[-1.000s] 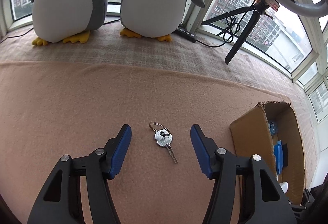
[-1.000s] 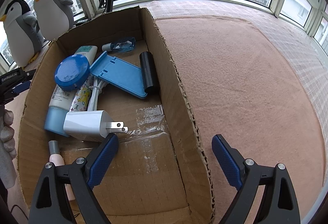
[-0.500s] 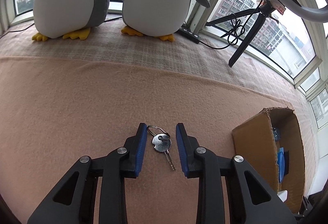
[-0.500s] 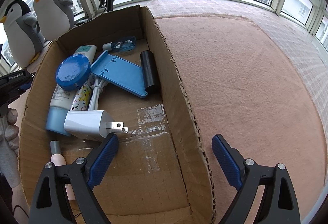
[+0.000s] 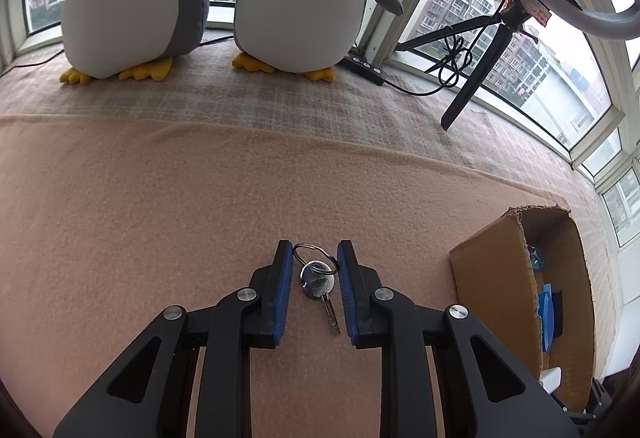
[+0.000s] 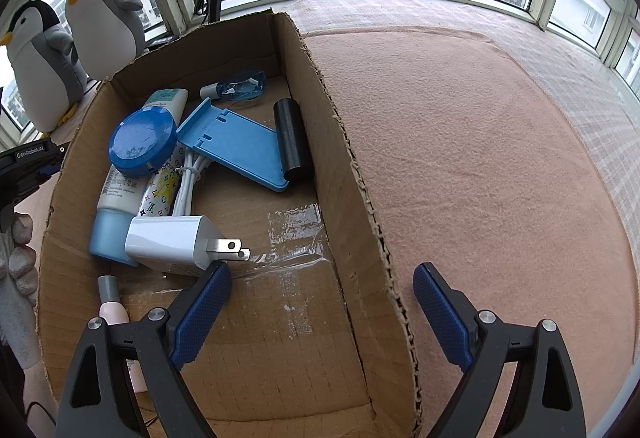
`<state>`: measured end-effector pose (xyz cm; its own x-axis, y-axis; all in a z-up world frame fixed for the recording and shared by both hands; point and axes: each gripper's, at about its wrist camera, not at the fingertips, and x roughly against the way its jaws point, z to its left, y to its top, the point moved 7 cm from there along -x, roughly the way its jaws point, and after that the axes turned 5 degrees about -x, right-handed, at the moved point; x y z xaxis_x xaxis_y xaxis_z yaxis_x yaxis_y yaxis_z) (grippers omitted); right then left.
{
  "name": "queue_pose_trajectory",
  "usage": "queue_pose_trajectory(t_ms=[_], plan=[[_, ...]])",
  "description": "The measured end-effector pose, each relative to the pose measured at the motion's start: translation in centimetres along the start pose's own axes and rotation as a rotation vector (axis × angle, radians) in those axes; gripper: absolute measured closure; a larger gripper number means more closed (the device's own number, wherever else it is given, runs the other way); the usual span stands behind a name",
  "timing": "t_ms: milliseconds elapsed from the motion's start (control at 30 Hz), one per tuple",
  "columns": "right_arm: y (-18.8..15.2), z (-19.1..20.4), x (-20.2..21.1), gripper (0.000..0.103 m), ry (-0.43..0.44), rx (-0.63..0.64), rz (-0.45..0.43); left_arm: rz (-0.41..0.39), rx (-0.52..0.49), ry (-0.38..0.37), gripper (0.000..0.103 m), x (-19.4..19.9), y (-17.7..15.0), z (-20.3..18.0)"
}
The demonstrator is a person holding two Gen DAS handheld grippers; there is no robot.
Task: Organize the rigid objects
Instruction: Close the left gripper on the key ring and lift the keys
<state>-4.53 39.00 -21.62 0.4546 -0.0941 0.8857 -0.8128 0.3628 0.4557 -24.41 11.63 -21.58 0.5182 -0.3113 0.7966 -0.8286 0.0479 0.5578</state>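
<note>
Between the pads of the left gripper (image 5: 311,270) lies the key (image 5: 318,284); we keep closing on its ring, low. Right gripper (image 6: 320,298) idles agape.

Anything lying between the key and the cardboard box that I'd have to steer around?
Nothing visible. Only bare blanket lies between the key and the cardboard box; the box's side wall must be cleared from above.
</note>
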Motion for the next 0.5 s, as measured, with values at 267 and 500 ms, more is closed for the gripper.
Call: queue_pose_trajectory(t_ms=[267, 500], plan=[[0.0, 0.0, 0.0, 0.013, 0.0, 0.0, 0.0, -0.031, -0.029, -0.016, 0.082, 1.6, 0.3, -0.7], [0.0, -0.1, 0.0, 0.013, 0.001, -0.001, -0.001, -0.084, -0.078, -0.051, 0.082, 4.7, 1.7, -2.7]])
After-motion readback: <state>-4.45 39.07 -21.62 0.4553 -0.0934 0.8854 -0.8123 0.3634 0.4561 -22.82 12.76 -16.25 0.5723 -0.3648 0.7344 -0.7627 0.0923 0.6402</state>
